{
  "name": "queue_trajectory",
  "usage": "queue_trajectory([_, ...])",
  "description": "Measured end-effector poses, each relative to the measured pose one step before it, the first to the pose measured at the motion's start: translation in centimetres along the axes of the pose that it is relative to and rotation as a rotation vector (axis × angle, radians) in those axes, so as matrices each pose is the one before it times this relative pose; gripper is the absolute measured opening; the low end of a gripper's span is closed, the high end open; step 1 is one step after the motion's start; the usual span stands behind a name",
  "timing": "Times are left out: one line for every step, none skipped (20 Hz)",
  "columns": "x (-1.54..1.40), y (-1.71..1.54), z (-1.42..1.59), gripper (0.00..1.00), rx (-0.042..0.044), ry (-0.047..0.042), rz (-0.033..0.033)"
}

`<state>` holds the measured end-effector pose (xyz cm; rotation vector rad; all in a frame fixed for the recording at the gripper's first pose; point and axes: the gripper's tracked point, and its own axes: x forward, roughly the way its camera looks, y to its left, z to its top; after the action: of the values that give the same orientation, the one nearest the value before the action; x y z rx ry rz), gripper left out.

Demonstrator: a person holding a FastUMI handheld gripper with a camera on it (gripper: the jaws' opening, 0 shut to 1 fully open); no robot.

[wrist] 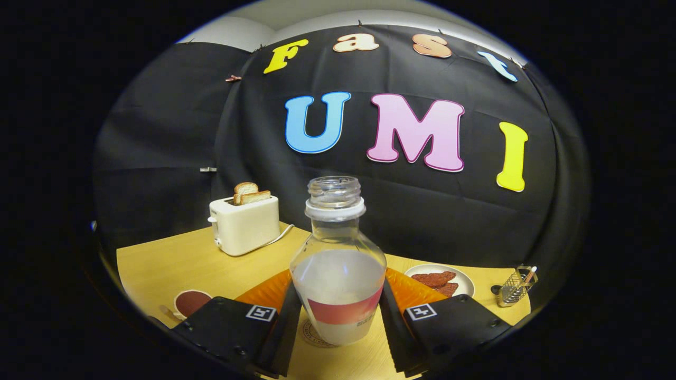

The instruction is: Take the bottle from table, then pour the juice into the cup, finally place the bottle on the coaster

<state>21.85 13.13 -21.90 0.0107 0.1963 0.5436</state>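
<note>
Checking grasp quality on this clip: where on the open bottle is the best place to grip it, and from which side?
Grip the bottle on its wide lower body at the label band, coming in level from the side. It stands upright and uncapped, part full, so a low hold should keep it steady, and the sloped shoulder and narrow neck give poorer purchase. The gripper already brackets that band, one finger against each side.

A black cloth wall (433,211) hangs creased across the back of the booth, clipped along its top edge. Above it, at the upper middle of the frame, a strip of pale ceiling (296,16) shows. A light wooden bench (174,264) fills the lower part, evenly lit. At left a white toaster (245,226) with bread stands on it; at lower right, a wire holder (515,287) sits near the cloth.
</note>
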Motion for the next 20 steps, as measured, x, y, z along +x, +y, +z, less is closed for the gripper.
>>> queue_trajectory([0.54, 0.342, -0.664, 0.74, 0.00173, -0.00095, 0.00469])
queue_trajectory([0.487, 0.351, -0.81, 0.74, -0.0039, 0.00433, 0.0052])
queue_trajectory([0.503, 0.139, -0.635, 0.74, -0.00476, -0.00133, -0.00053])
queue_trajectory([0.358, 0.22, -0.667, 0.74, 0.00478, 0.00386, 0.00305])
queue_trajectory([0.435, 0.308, -0.834, 0.74, 0.01447, 0.00618, 0.00193])
queue_trajectory([0.385, 0.156, -0.663, 0.74, 0.01077, 0.00766, 0.00235])
queue_trajectory([0.432, 0.014, -0.571, 0.74, 0.00517, 0.00728, 0.00372])
queue_trajectory([0.298, -0.141, -0.294, 0.74, 0.00486, 0.00054, -0.00066])
queue_trajectory([0.21, 0.015, -0.197, 0.74, 0.00741, -0.00101, 0.00463])
queue_trajectory([0.277, -0.03, -0.347, 0.74, 0.0048, 0.00032, -0.0008])
queue_trajectory([0.259, -0.094, -0.344, 0.74, 0.00252, 0.00152, -0.0013])
queue_trajectory([0.259, -0.06, -0.323, 0.74, 0.00444, 0.00428, -0.00062])
queue_trajectory([0.217, 0.04, -0.363, 0.74, 0.00849, 0.00767, 0.00375])
queue_trajectory([0.066, -0.096, -0.221, 0.74, 0.00595, 0.00582, -0.00348])
queue_trajectory([0.1, -0.031, -0.157, 0.74, 0.00806, 0.00209, 0.00047])
queue_trajectory([0.108, 0.079, -0.25, 0.74, 0.01085, 0.00292, 0.00158])
queue_trajectory([0.222, 0.137, -0.246, 0.74, 0.00903, 0.0045, 0.00499])
queue_trajectory([0.138, 0.065, -0.182, 0.75, 0.0031, 0.00483, -0.00037])
queue_trajectory([0.11, -0.031, -0.23, 0.75, 0.00101, 0.00591, -0.00068])
queue_trajectory([-0.019, -0.059, 0.178, 0.75, -0.00149, -0.00588, -0.00114])
